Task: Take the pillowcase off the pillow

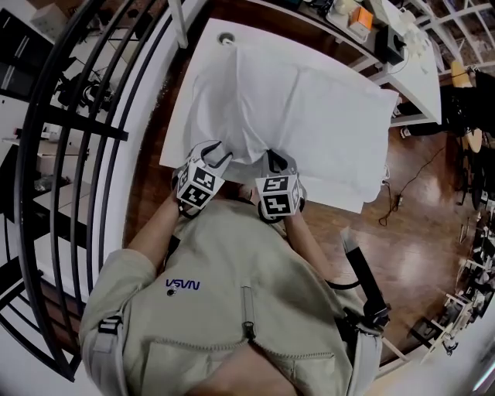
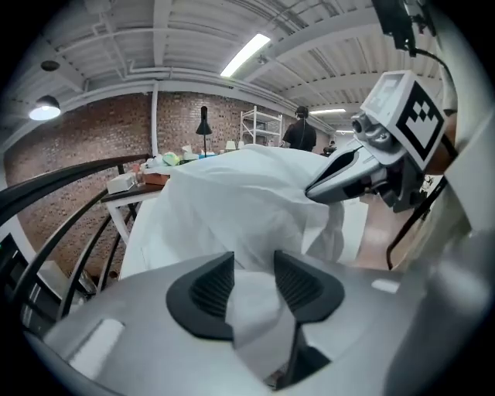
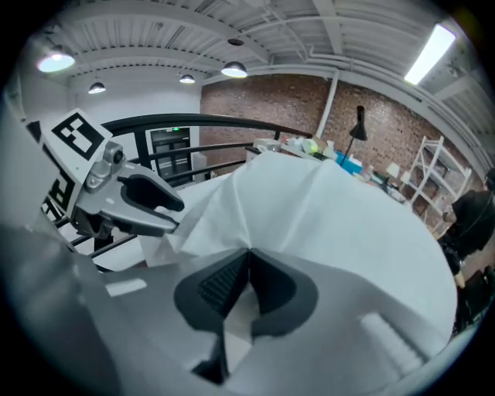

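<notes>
A white pillow in its white pillowcase lies on the white table, with its near end bunched up at the table's front edge. My left gripper is at that bunched end; in the left gripper view its jaws stand apart, with a fold of the pillowcase lying loose between the pads. My right gripper is just to the right, and in its own view its jaws are shut on a pinch of the pillowcase. Each gripper sees the other close beside it.
A black curved railing runs down the left side. Wooden floor lies to the right of the table. A cluttered desk stands beyond the table's far right corner. A round cable hole is in the table's far left corner.
</notes>
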Tool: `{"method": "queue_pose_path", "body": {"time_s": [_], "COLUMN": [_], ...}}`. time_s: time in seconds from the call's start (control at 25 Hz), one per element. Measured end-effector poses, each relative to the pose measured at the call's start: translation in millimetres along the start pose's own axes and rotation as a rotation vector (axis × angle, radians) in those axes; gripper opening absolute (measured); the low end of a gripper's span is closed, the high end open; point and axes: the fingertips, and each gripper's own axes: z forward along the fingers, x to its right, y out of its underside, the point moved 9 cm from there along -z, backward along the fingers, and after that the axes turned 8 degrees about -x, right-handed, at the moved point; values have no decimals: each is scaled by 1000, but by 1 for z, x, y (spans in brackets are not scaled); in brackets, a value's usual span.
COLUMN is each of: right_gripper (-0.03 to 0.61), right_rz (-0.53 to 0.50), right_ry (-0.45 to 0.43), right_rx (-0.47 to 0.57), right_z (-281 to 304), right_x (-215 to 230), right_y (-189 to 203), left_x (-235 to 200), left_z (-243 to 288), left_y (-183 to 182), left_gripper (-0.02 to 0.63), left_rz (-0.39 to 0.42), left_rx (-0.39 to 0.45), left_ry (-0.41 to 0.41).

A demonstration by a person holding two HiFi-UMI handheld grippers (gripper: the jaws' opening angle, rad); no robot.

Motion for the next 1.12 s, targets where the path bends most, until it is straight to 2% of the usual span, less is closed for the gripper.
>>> {"method": "queue_pose_path", "body": {"time_s": [0.16,0.32,0.4,0.48,0.56,0.68,0.76,0.8,0.84,1.0,1.12], "right_gripper": [46,79,118,151,180,209,190,131,37,8,8], "right_rz": [-42,-115,-187,-265,-309,-386,-453,-474,-479,-364,-281], "right_ry": [-39,-92,-136,-150,-141,-85,-23,10,32,28,43], "right_rx": [43,195,222,173,70,-86,-123,-117,-102,-36,-34], "right_z": [-15,-32,-29,-18,2,39,53,54,52,22,-6], "right_x": [1,-10,-19,-29,-34,-40,-45,-46,-45,-27,-8], "right_y": [-15,-52,-71,-83,-85,-74,-68,-68,-69,-80,-70], "left_x": [3,6,6,9,13,17,19,20,22,21,18], "left_z": [3,3,4,3,2,5,9,10,11,11,9], "left_y": [2,4,5,5,5,8,13,14,15,14,14], "left_gripper": [158,146,146,146,149,146,135,124,111,54,40], "left_rz": [-20,-24,-31,-36,-37,-35,-26,-20,-13,6,1], "left_rx": [-2,2,2,-2,-9,-25,-43,-52,-59,-65,-61], "left_ry": [15,21,33,51,65,80,87,89,89,69,60]}}
